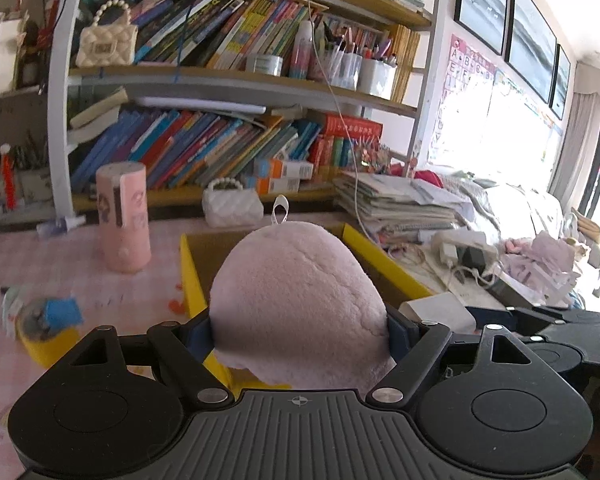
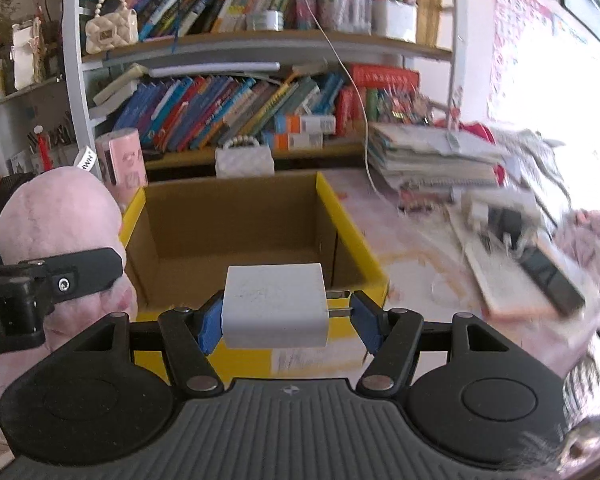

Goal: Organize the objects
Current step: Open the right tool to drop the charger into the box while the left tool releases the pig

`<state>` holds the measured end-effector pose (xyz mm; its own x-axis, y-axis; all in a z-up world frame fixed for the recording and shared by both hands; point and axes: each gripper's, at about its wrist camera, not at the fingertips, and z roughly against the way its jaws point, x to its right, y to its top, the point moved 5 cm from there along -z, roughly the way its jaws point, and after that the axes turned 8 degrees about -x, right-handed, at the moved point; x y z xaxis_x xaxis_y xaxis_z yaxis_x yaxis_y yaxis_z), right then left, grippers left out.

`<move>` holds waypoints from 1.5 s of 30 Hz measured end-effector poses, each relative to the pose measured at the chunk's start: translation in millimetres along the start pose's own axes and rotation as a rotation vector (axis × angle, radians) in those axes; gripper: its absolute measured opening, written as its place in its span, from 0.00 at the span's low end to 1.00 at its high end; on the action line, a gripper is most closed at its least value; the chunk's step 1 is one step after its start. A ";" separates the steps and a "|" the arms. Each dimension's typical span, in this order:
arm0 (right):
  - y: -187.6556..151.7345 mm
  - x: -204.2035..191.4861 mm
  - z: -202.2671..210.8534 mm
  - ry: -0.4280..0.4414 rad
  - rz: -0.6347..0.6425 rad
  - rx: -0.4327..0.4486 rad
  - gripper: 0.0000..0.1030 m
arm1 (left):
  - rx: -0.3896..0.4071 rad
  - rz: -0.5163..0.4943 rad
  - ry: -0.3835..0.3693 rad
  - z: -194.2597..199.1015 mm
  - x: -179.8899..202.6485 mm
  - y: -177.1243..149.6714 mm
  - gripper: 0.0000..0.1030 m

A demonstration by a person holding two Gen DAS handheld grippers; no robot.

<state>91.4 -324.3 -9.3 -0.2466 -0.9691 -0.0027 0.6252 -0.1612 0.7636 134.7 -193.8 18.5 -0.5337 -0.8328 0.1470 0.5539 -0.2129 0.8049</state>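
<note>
White charger (image 2: 274,306) clenched in right gripper (image 2: 286,318), prongs rightward; plush toy (image 1: 296,300) squeezed in left gripper (image 1: 300,330)

Fuzzy cloth plush toy (image 1: 300,300); matt cardboard box (image 2: 236,216).

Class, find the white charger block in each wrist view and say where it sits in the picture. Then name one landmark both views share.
Left wrist view: the charger shows low and right of centre, only partly seen, beside the pink plush held in the left claw.
Right wrist view: the charger sits at centre, low in the frame, clamped in the right claw.
Shared landmark: the yellow-edged cardboard box.
</note>
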 end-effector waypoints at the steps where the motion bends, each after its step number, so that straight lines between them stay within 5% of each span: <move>1: 6.2 2.9 -5.2 0.003 0.013 0.006 0.61 | 0.003 -0.002 0.009 -4.9 1.8 3.4 0.80; 14: 52.0 18.4 -104.0 0.063 0.340 -0.059 0.61 | -0.161 -0.005 0.146 -91.6 1.7 16.1 0.80; 29: 62.2 -19.2 -176.3 0.194 0.842 -0.163 0.61 | -0.307 -0.076 0.231 -147.5 -0.3 16.5 0.81; 35: 55.8 -22.5 -192.8 0.211 0.904 -0.275 0.61 | -0.327 -0.091 0.231 -152.0 -0.4 16.5 0.81; 45: 55.7 -22.4 -192.6 0.197 0.901 -0.276 0.61 | -0.322 -0.078 0.227 -154.4 0.4 16.9 0.86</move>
<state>274.4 -347.5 -91.0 0.5247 -0.7603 0.3829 0.6772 0.6454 0.3534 242.5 -276.6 -56.6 -0.4472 -0.8919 -0.0676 0.7084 -0.3993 0.5819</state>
